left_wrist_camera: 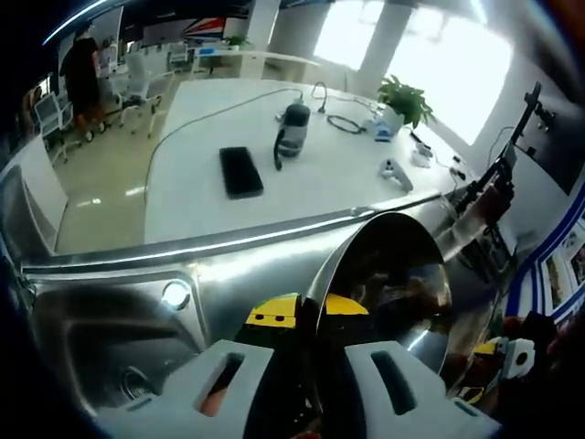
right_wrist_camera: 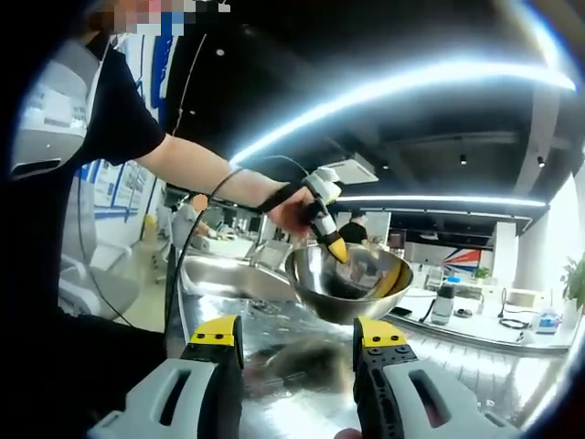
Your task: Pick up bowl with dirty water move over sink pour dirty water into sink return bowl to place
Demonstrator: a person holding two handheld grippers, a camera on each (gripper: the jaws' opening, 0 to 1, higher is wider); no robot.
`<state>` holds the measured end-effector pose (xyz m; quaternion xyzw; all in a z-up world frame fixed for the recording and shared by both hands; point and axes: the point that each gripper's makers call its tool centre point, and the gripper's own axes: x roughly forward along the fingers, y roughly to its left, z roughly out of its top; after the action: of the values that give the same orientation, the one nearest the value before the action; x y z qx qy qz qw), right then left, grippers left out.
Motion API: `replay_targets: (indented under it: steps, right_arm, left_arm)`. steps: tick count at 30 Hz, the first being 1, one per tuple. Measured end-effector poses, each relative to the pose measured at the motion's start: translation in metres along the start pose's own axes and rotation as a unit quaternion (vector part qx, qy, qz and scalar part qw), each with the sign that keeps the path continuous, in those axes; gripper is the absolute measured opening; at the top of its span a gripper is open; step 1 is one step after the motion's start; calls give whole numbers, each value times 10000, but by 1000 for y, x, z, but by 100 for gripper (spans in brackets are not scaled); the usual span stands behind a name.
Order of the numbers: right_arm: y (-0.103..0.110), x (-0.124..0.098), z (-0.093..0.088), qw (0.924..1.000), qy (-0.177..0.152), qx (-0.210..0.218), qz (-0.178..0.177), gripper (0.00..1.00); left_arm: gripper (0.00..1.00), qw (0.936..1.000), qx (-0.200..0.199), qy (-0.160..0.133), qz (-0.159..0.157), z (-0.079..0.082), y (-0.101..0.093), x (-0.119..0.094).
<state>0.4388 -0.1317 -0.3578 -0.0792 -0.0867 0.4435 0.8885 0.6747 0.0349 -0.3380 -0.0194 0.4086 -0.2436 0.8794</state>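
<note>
Left gripper (right_wrist_camera: 331,240) clamped on tilted metal bowl (right_wrist_camera: 347,282) over the sink (left_wrist_camera: 110,338); right gripper (right_wrist_camera: 297,352) wide, holding nothing

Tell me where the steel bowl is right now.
The steel bowl is held up by its rim in the left tool, above the sink counter, ahead of the open right tool.
</note>
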Motion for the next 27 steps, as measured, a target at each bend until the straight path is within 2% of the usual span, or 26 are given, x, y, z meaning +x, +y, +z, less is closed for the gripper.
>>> replay_targets:
  steps: [8, 20, 23, 25, 27]
  right_arm:
    - [0, -1, 2, 10000, -46, 33, -9, 42]
    - [-1, -1, 1, 10000, -40, 44, -22, 41]
    - [-1, -1, 1, 10000, -42, 50, -27, 41]
    - [-1, -1, 1, 10000, -31, 45, -32, 41]
    - [-1, -1, 1, 10000, -22, 40, -35, 41]
  left_arm:
    - [0, 10000, -27, 71, -5, -9, -1, 11]
    - [0, 9996, -225, 148, 54, -23, 15, 24]
    - [0, 9996, -198, 144, 124, -24, 20, 28]
    - [0, 9996, 57, 122, 239, -25, 24, 30]
    - [0, 9998, -43, 91, 181, -25, 24, 30]
